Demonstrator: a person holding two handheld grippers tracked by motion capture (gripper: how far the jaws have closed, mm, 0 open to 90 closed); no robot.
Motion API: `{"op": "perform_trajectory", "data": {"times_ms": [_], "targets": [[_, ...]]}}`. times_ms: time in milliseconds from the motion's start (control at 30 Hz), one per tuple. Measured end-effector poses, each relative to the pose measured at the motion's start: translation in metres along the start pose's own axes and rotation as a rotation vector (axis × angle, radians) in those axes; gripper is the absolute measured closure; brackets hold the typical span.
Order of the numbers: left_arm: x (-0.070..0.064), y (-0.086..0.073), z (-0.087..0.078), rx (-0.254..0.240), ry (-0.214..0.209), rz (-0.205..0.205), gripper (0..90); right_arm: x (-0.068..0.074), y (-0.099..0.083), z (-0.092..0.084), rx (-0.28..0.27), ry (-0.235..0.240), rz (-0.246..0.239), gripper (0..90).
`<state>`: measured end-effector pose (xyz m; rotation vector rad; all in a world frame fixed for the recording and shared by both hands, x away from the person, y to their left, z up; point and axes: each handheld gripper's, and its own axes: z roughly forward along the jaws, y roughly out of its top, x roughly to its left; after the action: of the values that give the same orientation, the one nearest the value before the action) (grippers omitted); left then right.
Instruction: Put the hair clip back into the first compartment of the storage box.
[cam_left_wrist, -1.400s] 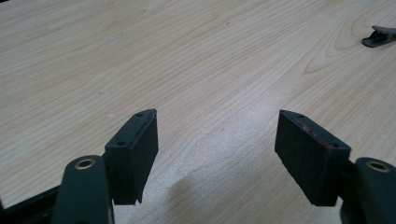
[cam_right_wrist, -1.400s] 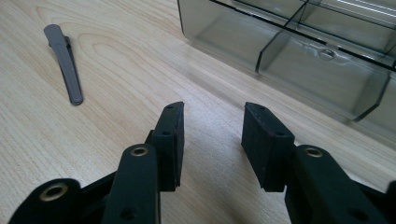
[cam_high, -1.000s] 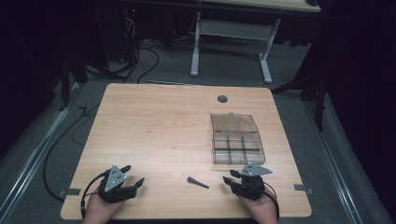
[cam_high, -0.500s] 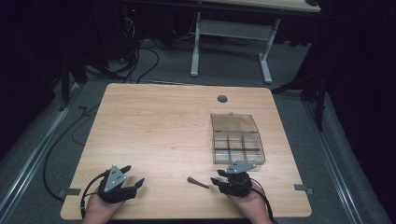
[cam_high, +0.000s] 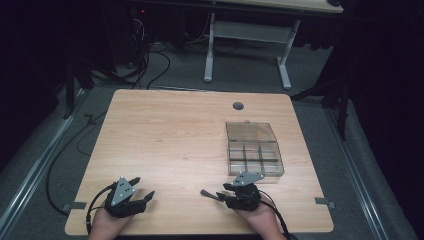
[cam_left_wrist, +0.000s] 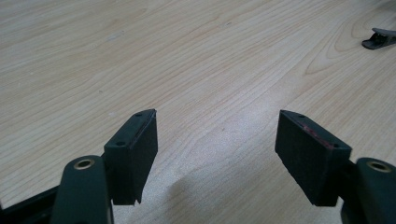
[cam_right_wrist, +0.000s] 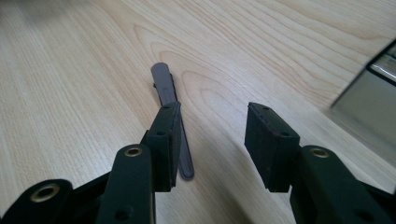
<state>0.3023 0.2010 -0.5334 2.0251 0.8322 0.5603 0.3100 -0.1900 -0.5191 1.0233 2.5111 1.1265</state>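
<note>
Right gripper (cam_high: 226, 194) reached, perhaps touching, dark stick (cam_high: 209, 194).

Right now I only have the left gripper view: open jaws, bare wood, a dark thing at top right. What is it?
Observer: A slim dark tool lying flat on the table.
Operator: Where's the right gripper?
Observer: The right gripper is at the tool, jaws open; the tool lies beside its left jaw, not between them.
Operator: Anything else on the table?
Observer: A clear compartment box, lid open, just beyond the right gripper.
</note>
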Motion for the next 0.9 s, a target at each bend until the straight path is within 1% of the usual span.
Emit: {"op": "perform_trajectory", "data": {"times_ms": [100,133,167,233,300,500,567,667,767,833,900], "targets": [[0.0,0.0,0.0,-0.002,-0.002,0.0,30.4,0.004,0.003,0.004,0.005,0.017,-0.007,57.1],[0.0,0.0,0.0,-0.002,-0.002,0.0,30.3,0.004,0.003,0.004,0.005,0.017,-0.007,57.1],[0.0,0.0,0.0,-0.002,-0.003,0.0,30.3,0.005,0.004,0.007,0.009,0.029,-0.01,58.2],[0.0,0.0,0.0,-0.002,-0.004,0.001,30.3,0.006,0.005,0.009,0.009,0.038,-0.01,58.6],[0.0,0.0,0.0,-0.002,-0.005,0.001,30.3,0.008,0.006,0.015,0.01,0.057,-0.014,60.8],[0.0,0.0,0.0,-0.002,-0.005,0.003,30.4,0.013,0.01,0.024,0.012,0.082,-0.018,65.1],[0.0,0.0,0.0,-0.002,-0.006,0.002,30.3,0.015,0.012,0.029,0.015,0.08,-0.026,67.4],[0.0,0.0,0.0,-0.002,-0.006,0.002,30.3,0.016,0.014,0.03,0.018,0.077,-0.036,68.8],[0.0,0.0,0.0,-0.001,-0.006,0.002,30.3,0.018,0.017,0.034,0.02,0.075,-0.058,71.1],[0.0,0.0,0.0,-0.002,-0.006,0.002,30.3,0.02,0.018,0.035,0.019,0.068,-0.078,73.8],[0.0,0.0,0.0,-0.002,-0.006,0.002,30.3,0.021,0.018,0.035,0.019,0.065,-0.083,77.8]]}}
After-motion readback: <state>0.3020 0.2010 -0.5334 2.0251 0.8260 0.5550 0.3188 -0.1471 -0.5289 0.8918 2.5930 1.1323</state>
